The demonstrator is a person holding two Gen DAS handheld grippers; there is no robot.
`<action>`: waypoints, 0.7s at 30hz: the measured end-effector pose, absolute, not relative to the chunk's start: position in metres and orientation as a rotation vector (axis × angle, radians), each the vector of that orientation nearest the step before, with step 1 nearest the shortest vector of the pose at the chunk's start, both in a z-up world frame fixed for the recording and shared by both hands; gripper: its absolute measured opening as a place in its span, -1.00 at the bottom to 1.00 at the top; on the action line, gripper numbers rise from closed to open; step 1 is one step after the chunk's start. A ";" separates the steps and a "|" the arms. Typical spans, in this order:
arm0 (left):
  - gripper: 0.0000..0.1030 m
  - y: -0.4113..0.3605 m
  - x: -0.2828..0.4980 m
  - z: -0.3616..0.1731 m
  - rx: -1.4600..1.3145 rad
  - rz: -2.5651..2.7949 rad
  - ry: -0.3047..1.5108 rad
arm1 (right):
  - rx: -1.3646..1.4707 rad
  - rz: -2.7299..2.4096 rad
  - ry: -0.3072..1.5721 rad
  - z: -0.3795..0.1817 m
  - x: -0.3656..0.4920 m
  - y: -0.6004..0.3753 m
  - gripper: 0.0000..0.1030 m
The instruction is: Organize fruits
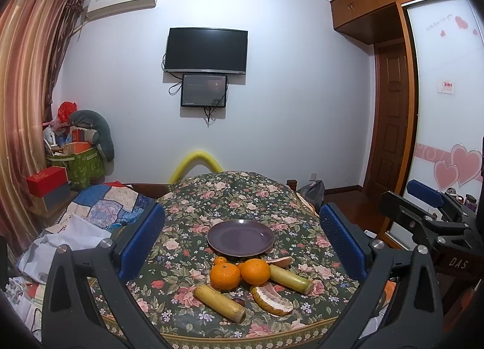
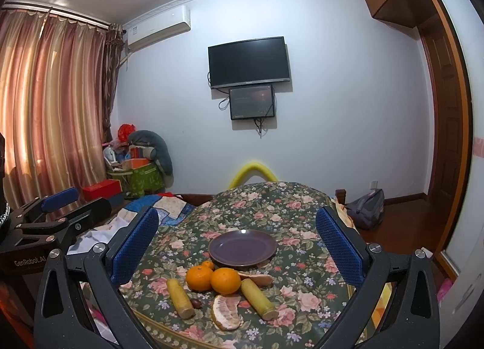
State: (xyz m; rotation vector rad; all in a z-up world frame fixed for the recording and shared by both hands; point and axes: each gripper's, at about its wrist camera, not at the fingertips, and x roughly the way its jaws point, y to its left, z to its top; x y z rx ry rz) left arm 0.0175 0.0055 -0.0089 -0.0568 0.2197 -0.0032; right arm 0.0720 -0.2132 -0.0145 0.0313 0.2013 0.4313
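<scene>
Both the left gripper (image 1: pixel 242 243) and right gripper (image 2: pixel 237 246) gape apart, holding nothing. At lower center, 2 oranges (image 1: pixel 239 273) touch; gripping one may roll its neighbour off the table (image 1: pixel 187 197), missing the plate (image 1: pixel 240 238).

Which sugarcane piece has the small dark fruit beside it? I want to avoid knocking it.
The left sugarcane piece: the small dark fruit lies against its right side. The right sugarcane piece sits near the pomelo segment instead.

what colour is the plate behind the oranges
The plate is a dull purple, glossy and bare; it shows best in the right wrist view.
</scene>
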 end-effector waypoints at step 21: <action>1.00 0.008 0.020 -0.010 -0.070 -0.003 0.223 | 0.016 0.428 0.214 -0.014 0.074 -0.211 1.00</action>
